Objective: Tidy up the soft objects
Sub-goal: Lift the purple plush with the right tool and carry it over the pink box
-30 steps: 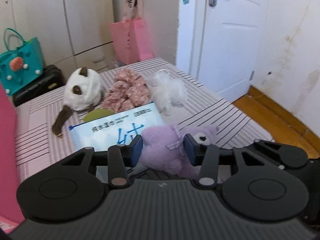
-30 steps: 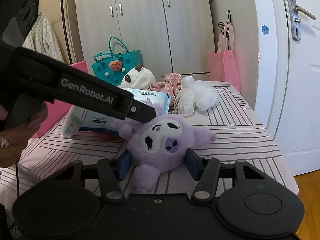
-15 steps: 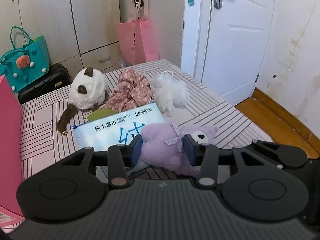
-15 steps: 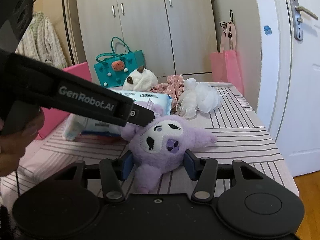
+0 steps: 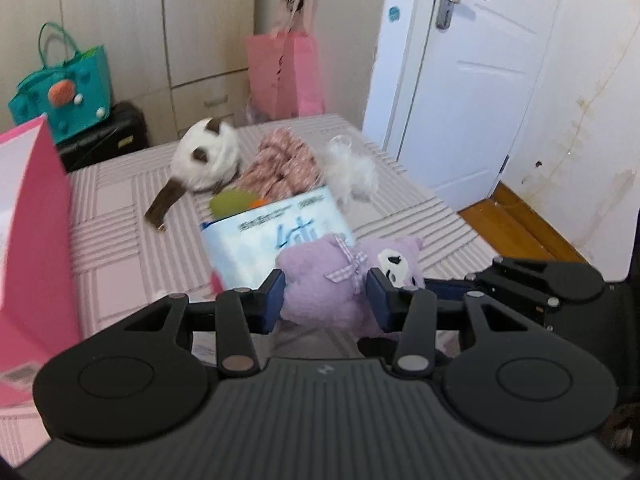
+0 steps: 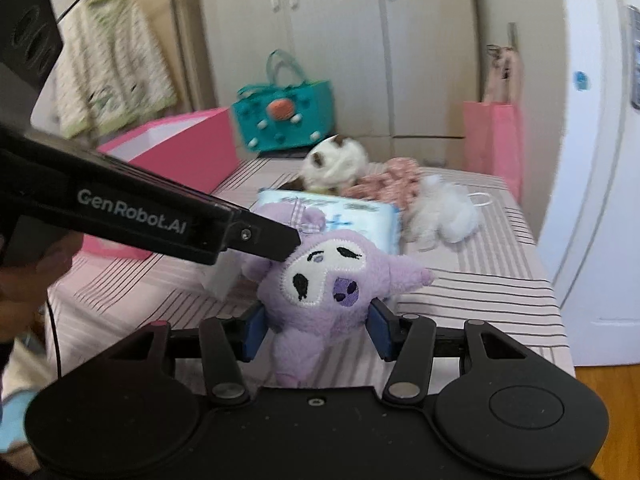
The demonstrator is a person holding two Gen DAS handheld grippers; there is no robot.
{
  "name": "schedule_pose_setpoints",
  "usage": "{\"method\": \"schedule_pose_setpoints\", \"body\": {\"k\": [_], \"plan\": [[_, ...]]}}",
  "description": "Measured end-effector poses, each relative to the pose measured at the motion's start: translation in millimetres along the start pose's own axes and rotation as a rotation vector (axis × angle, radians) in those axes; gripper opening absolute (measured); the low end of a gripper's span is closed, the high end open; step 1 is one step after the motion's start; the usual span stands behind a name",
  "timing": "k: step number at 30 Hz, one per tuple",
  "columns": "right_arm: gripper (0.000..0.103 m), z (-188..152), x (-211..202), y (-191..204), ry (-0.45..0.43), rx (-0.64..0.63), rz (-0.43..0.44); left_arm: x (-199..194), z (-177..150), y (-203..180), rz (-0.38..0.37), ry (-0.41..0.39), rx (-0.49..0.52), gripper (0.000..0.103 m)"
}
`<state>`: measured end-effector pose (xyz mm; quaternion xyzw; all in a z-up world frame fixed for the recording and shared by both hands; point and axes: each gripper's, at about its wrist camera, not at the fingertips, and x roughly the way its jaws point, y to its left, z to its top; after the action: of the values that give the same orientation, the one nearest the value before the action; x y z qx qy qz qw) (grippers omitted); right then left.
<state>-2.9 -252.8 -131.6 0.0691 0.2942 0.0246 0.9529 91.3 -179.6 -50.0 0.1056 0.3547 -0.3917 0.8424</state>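
**Over the striped bed: purple plush carried in both claws**

On the far left, in the left wrist view, stands the open pink box [image 5: 32, 240], its wall close beside my left hand's path. Next along the bed [image 5: 120, 248] lie the white-and-brown plush [image 5: 206, 158], the floral cloth [image 5: 282, 170], the pack of wet wipes [image 5: 260, 244] and the white bath puff [image 5: 352, 172], all bunched near one another.

My left gripper [image 5: 325, 297] is narrow, its blue pads pressed into the body of the purple plush [image 5: 332, 280] by the checked bow. My right gripper [image 6: 316, 332] is set a little wider and squeezes the same toy below its face; I see its fur bulging over both pads. From the right wrist view the toy [image 6: 324, 276] looks clear of the bedcover, though I cannot see its underside, so lifted is my reading.

Step in hand, as I judge it: the carry. The toy is picked up and not yet put away. The pink box [image 6: 176, 148] sits open to the left of the toy and looks the likely home for soft things.

Next move, by my estimate: swing both hands leftward together, keeping their spacing so the plush is not stretched or dropped, clear the box wall, lower, then let go with both claws. The wipes pack sits just behind the toy; I would mind not dragging it.
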Motion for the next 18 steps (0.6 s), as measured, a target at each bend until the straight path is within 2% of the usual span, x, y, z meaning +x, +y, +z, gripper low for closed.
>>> {"method": "schedule_pose_setpoints", "body": {"k": [4, 12, 18], "plan": [[0.058, 8.6, -2.1, 17.4, 0.032, -0.052, 0.044, -19.8, -6.8, 11.2, 0.025, 0.004, -0.04, 0.043], [0.058, 30.6, -19.0, 58.8, 0.03, -0.194, 0.084, -67.1, -15.1, 36.4, 0.037, -0.039, -0.124, 0.043], [0.058, 44.2, -20.1, 87.8, 0.069, -0.28, 0.133, -91.7, -24.7, 57.1, 0.049, -0.012, -0.186, 0.043]]}}
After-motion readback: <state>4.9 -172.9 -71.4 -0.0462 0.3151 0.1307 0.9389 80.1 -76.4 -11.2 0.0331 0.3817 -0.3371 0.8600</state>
